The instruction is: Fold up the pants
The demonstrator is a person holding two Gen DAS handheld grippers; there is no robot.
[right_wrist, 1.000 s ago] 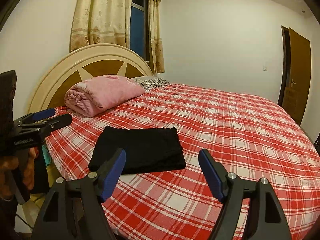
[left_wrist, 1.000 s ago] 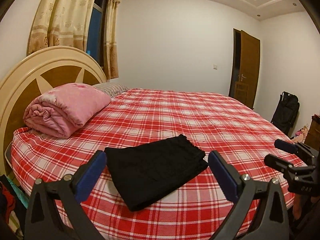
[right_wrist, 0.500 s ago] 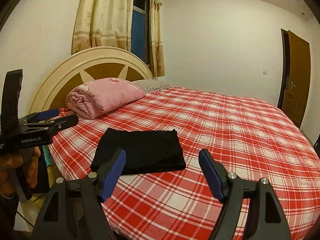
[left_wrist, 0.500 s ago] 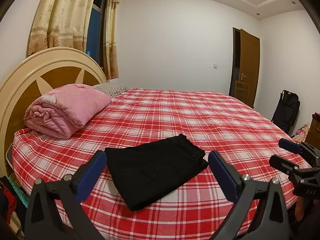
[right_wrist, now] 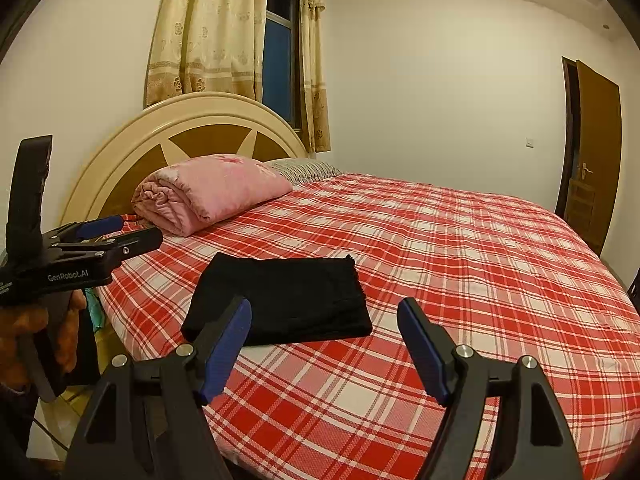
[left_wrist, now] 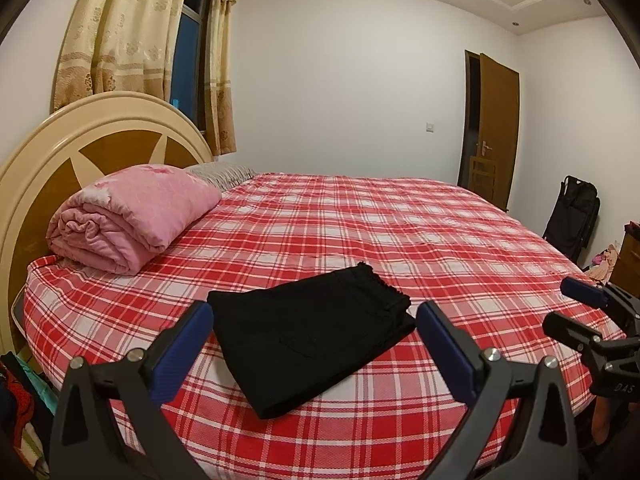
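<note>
The black pants (left_wrist: 312,336) lie folded into a compact rectangle near the front edge of the red plaid bed (left_wrist: 400,240). My left gripper (left_wrist: 314,314) hovers open just short of them, its blue pads apart and nothing between them. The pants (right_wrist: 288,296) show again in the right wrist view, lying left of centre. My right gripper (right_wrist: 324,310) is open too, held above the bed edge a little to their right. Each gripper appears in the other's view: the right gripper (left_wrist: 560,306) at the far right, the left gripper (right_wrist: 138,230) at the far left, in a hand.
A rolled pink quilt (left_wrist: 128,216) and a striped pillow (left_wrist: 220,170) lie against the round headboard (left_wrist: 100,136). Curtains (left_wrist: 120,32) hang behind it. A brown door (left_wrist: 494,132) and a black bag (left_wrist: 572,216) stand at the right. Clothes (left_wrist: 16,392) pile beside the bed at lower left.
Both grippers have drifted only slightly and stay open. The folded pants have not moved.
</note>
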